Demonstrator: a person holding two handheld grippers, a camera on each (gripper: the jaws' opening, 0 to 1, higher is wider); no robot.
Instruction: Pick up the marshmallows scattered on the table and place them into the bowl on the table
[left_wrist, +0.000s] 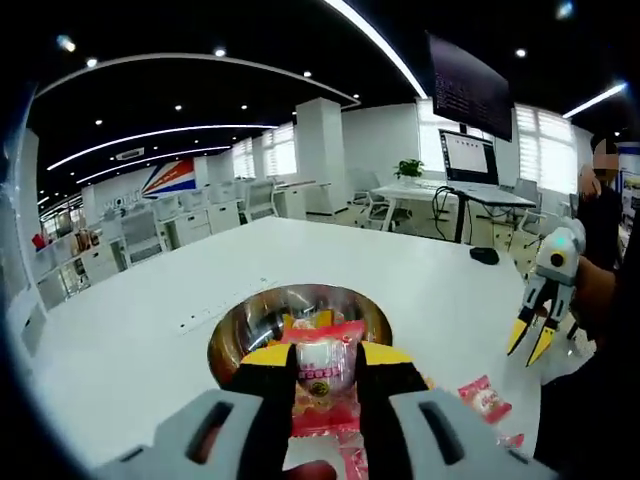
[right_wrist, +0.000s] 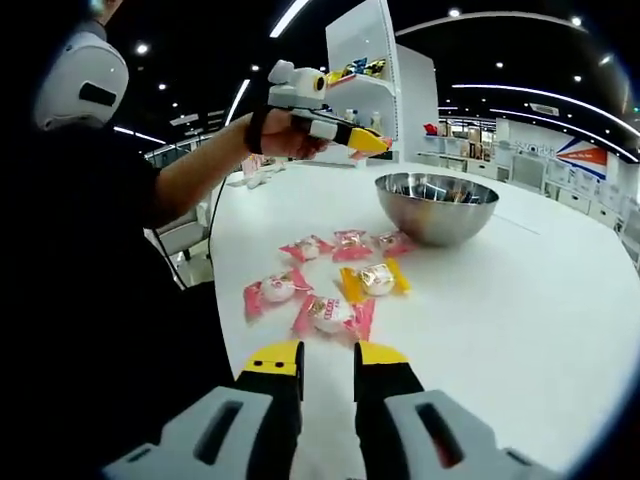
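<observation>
My left gripper (left_wrist: 325, 352) is shut on a red-wrapped marshmallow (left_wrist: 322, 372) and hangs just in front of the steel bowl (left_wrist: 228, 335). In the right gripper view the left gripper (right_wrist: 372, 142) is high above the table, to the left of the bowl (right_wrist: 436, 218). My right gripper (right_wrist: 327, 358) is open and holds nothing, low over the white table (right_wrist: 520, 300). Just ahead of it lies a pink marshmallow (right_wrist: 333, 315). Beyond that one are a yellow one (right_wrist: 372, 280) and several pink ones (right_wrist: 310, 247). The right gripper (left_wrist: 530, 340) hangs at the table's right edge, near a red marshmallow (left_wrist: 485, 397).
A person's black sleeve (right_wrist: 100, 260) fills the left of the right gripper view. A small black object (left_wrist: 485, 255) lies on the far side of the table. Behind it stand a desk with a monitor (left_wrist: 468, 155) and rows of office desks.
</observation>
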